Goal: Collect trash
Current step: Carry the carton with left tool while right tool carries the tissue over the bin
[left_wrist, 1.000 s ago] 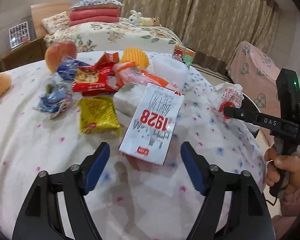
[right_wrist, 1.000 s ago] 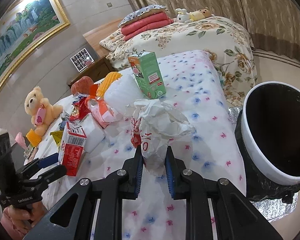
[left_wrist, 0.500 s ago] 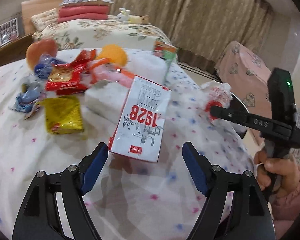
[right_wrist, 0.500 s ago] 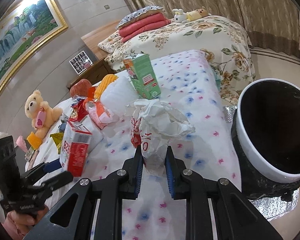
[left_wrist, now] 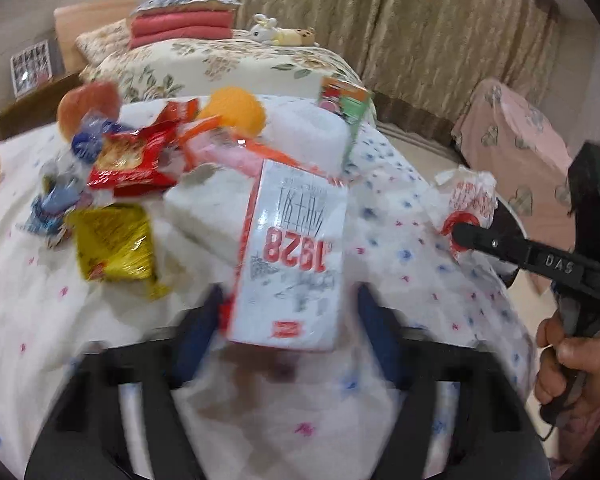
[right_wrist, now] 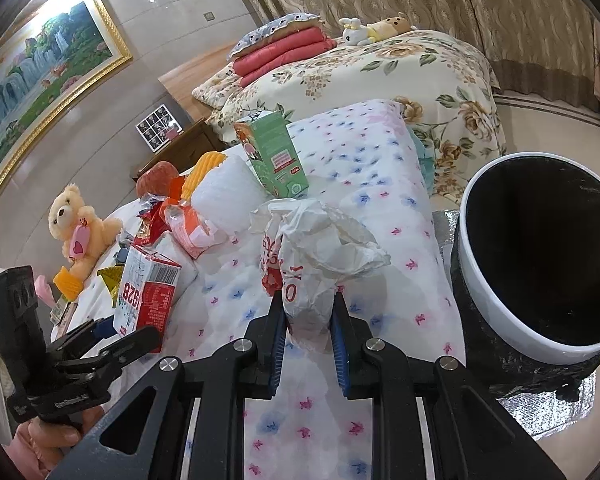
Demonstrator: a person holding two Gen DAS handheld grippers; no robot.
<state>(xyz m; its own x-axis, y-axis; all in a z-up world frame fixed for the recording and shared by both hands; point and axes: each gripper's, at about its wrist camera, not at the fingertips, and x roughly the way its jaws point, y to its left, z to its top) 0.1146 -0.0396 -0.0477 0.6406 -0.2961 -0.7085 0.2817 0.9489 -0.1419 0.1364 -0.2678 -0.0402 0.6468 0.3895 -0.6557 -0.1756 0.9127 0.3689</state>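
Note:
A white and red carton (left_wrist: 292, 256) printed "1928" stands on the dotted tablecloth (left_wrist: 400, 240). My left gripper (left_wrist: 290, 320) has its blurred blue fingers on either side of the carton's base. Its jaws are closing, and a gap still shows at the right finger. In the right wrist view the same carton (right_wrist: 148, 292) has the left gripper (right_wrist: 116, 332) at its foot. My right gripper (right_wrist: 308, 320) is shut on a crumpled white bag with red print (right_wrist: 320, 248), held above the cloth. A white-rimmed black bin (right_wrist: 496, 292) stands just to its right.
Behind the carton lie a yellow wrapper (left_wrist: 112, 244), red wrappers (left_wrist: 136, 160), white foam (left_wrist: 308, 136) and a green carton (right_wrist: 276, 152). A teddy bear (right_wrist: 76, 224) sits at the table's far left. A floral bed (right_wrist: 380, 72) is behind.
My left gripper has moved forward until the carton stands between its fingers, and its jaws have narrowed. The right gripper has stayed still with the bag.

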